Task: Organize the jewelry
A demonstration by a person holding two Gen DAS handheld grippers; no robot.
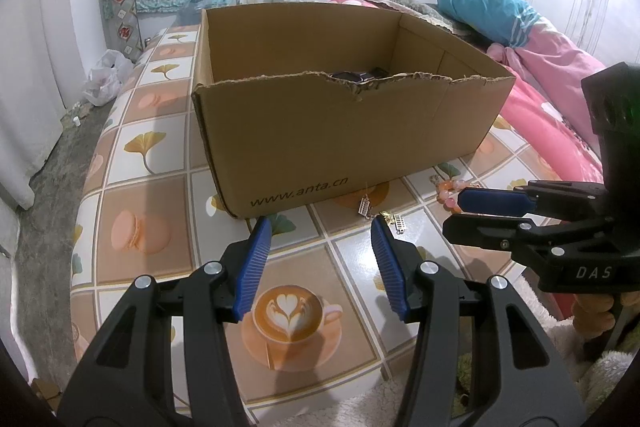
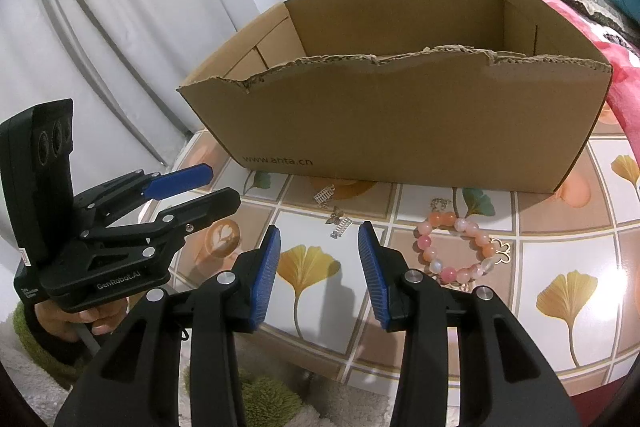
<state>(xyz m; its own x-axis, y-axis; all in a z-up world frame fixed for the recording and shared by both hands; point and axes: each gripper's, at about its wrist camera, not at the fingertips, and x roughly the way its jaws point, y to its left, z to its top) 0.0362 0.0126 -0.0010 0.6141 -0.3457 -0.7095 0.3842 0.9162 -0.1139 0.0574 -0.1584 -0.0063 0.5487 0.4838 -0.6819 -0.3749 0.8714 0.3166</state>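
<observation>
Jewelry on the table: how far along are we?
Done: something dark already lies in the cardboard box, too hidden to identify. In hand: nothing; the left hand-held gripper and right hand-held gripper are open and empty. Left: the bead bracelet and small metal charms remain on the table.

My bench (image 2: pixel 560 255) carries the cardboard box (image 2: pixel 400 123); before the box lie the beaded bracelet (image 2: pixel 456 247) and small metal charms (image 2: pixel 334 215).
</observation>
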